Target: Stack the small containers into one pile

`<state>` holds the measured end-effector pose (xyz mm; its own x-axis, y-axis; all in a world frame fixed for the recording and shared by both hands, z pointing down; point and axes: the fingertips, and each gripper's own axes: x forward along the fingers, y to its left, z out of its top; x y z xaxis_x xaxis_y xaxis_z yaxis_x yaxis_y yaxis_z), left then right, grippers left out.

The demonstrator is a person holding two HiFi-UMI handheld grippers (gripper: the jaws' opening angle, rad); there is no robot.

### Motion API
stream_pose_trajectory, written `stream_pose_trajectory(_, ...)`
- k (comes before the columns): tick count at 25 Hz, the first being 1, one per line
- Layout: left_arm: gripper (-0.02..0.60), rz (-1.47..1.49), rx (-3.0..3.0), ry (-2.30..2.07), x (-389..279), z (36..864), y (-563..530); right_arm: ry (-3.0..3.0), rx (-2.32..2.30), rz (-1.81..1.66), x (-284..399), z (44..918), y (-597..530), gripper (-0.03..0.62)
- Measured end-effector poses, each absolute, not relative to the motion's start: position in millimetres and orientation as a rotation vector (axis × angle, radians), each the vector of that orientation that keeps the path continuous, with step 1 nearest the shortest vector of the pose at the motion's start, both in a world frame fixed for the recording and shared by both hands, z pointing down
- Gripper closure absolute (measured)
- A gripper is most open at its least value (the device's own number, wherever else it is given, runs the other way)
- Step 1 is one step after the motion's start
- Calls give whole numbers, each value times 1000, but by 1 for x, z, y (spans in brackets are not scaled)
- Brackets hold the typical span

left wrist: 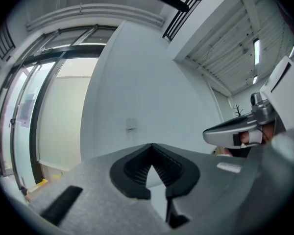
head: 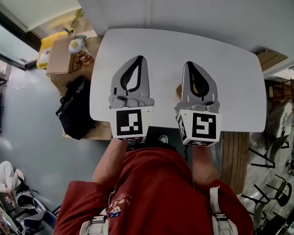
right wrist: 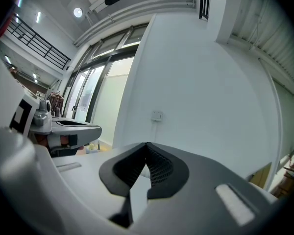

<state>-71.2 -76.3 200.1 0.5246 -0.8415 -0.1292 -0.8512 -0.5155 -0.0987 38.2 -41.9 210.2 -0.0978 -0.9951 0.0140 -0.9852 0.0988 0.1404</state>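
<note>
Overhead, a white rounded-rectangle worktop (head: 186, 43) lies under two grey two-jaw tools held level at its near edge, pointing away from the person. Both the left gripper (head: 139, 58) and the right gripper (head: 190, 64) are clenched and empty. A small tan object (head: 178, 90), possibly a container and mostly hidden, sits between them, just beside the right gripper, the nearer one. Its long axis cannot be told.

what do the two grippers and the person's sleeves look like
Both the left gripper and right gripper are light grey, tapering to a point, with black ribbed pads ringing a teardrop opening. Each carries a white cube printed with black square markers. The person wears a red short-sleeved shirt.
</note>
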Motion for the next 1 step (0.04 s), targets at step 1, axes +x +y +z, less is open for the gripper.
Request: stream_pose_trajectory(1,581,98,-2610,1461,-72,201,-76,-2247,2038,-144,38,211,-41,594)
